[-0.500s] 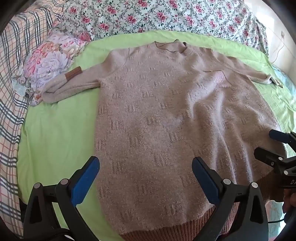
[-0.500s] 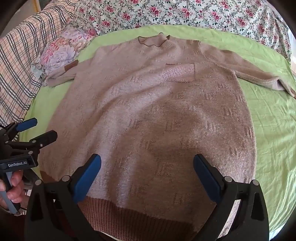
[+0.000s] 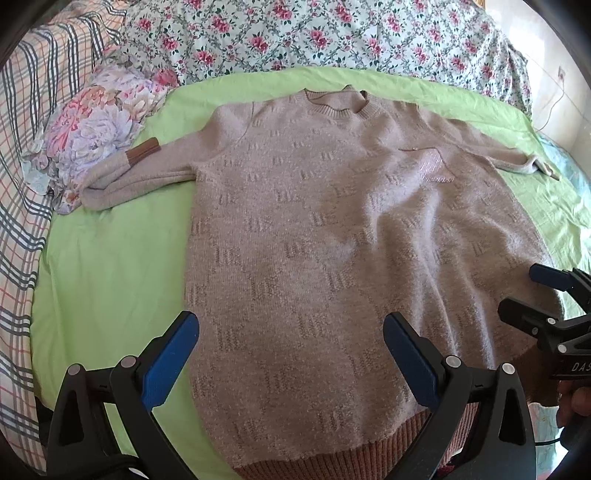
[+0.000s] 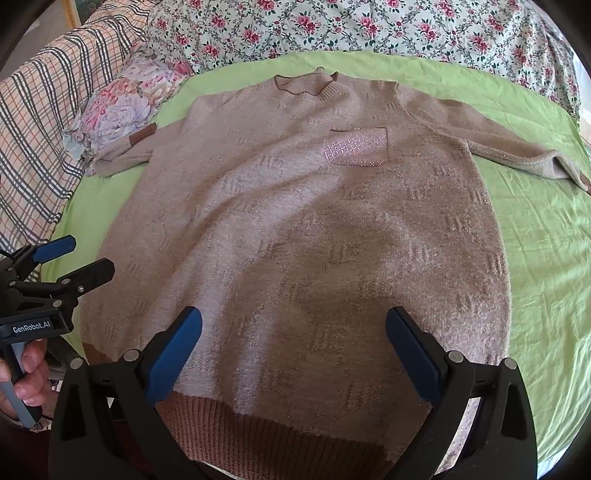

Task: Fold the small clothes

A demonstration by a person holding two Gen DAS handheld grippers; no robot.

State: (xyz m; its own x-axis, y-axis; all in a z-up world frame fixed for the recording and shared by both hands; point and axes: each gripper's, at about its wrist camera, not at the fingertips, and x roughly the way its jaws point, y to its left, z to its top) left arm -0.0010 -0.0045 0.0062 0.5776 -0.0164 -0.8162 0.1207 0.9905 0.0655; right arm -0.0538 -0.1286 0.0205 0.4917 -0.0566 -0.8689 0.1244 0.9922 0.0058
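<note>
The left hand-held gripper (image 3: pixel 291 354) hangs with its jaws spread wide above the near left part of the pink sweater (image 3: pixel 332 258), holding nothing. The right hand-held gripper (image 4: pixel 293 352) is spread the same way over the near hem. The sweater lies flat, front up, on the green sheet (image 3: pixel 110 258) of the bed, with its collar at the far side.

Bare green sheet (image 3: pixel 110 266) free at nine o'clock of the sweater (image 3: pixel 332 240), more open sheet at three o'clock, floral pillow (image 3: pixel 99 129) crowding ten o'clock, flowered quilt (image 3: pixel 332 33) walling twelve o'clock, plaid blanket (image 3: pixel 22 184) banked along far nine o'clock
</note>
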